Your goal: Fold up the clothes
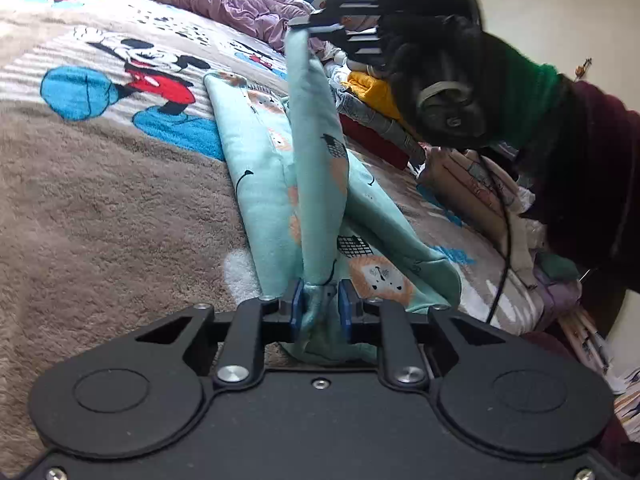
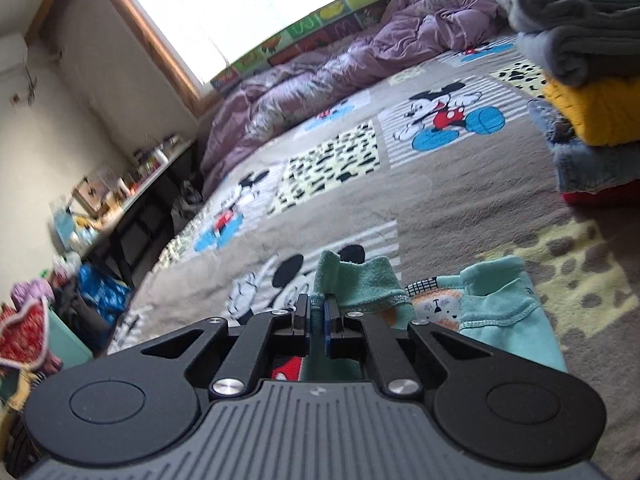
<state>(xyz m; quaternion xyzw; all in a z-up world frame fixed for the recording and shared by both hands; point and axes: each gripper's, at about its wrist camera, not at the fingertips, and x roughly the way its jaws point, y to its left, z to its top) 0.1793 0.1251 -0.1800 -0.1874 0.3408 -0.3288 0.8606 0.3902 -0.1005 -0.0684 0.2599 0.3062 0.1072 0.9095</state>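
A mint-green child's garment point(image 1: 260, 160) with lion prints lies partly folded on the cartoon-mouse blanket point(image 1: 100, 180). My left gripper point(image 1: 320, 304) is shut on its near end. A lifted strip of the cloth runs up to my right gripper point(image 1: 316, 24), seen at the top of the left wrist view, which is shut on the far end. In the right wrist view my right gripper point(image 2: 318, 316) pinches a green hem, and the rest of the garment point(image 2: 496, 312) hangs to its right.
A stack of folded clothes point(image 2: 588, 112) stands at the right: grey, yellow, denim, red. A purple quilt point(image 2: 340, 64) lies bunched along the far side. Loose clothes point(image 1: 480, 184) lie at the blanket's right edge. A cluttered shelf point(image 2: 120, 192) stands left of the bed.
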